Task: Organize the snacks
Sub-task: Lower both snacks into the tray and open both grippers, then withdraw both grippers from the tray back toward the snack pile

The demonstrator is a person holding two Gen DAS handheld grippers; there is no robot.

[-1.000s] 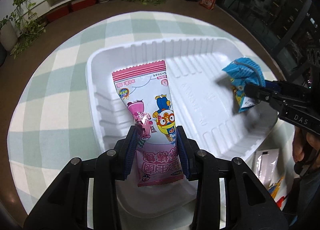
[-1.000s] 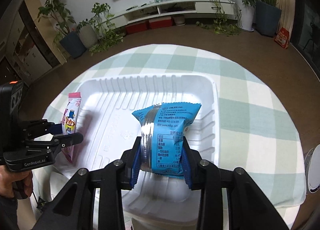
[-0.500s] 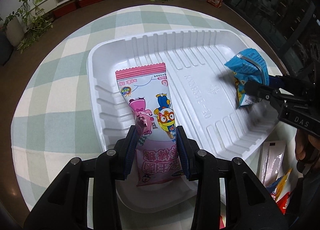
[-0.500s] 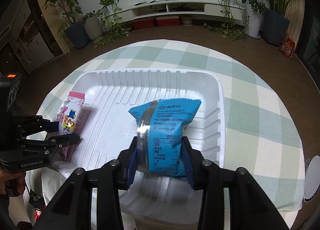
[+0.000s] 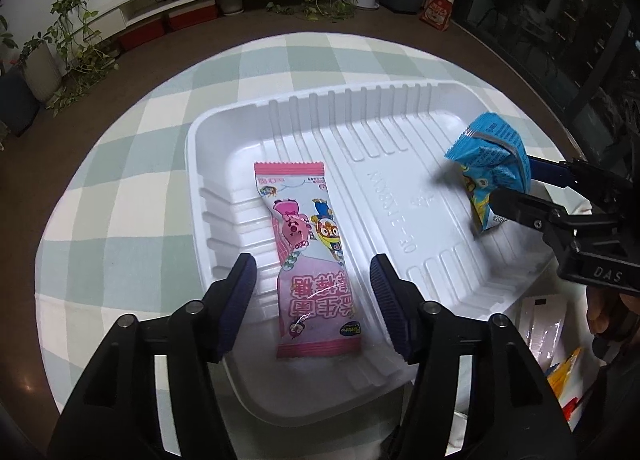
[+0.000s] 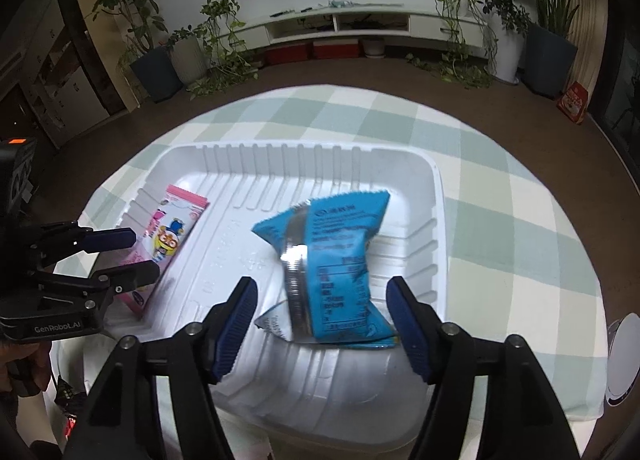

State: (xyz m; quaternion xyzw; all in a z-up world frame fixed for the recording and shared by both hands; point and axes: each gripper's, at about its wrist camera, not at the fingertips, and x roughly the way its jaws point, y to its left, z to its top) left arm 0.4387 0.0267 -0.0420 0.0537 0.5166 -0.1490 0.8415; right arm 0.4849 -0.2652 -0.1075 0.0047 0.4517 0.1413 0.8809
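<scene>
A white ribbed plastic tray (image 5: 400, 120) lies on a green-checked round table. A pink cartoon snack packet (image 5: 308, 256) lies in the tray's left part, between the spread fingers of my open left gripper (image 5: 314, 280); neither finger touches it. A blue snack packet (image 6: 336, 260) stands tilted in the tray's right part, between the spread fingers of my open right gripper (image 6: 322, 312), blurred. The tray (image 6: 432, 196), the pink packet (image 6: 172, 236) and the left gripper (image 6: 116, 256) show in the right wrist view. The blue packet (image 5: 488, 168) and the right gripper (image 5: 516, 188) show in the left wrist view.
Loose packets lie on the table beside the tray's near right edge: a white one (image 5: 540, 320) and an orange one (image 5: 560, 376). A white round object (image 6: 624, 364) sits at the table's right edge. Potted plants and a TV bench stand beyond the table.
Both grippers have opened and let go of their packets. The pink packet now lies in the tray; the blue packet has dropped and tilts in the tray. Both grippers pulled back slightly.
</scene>
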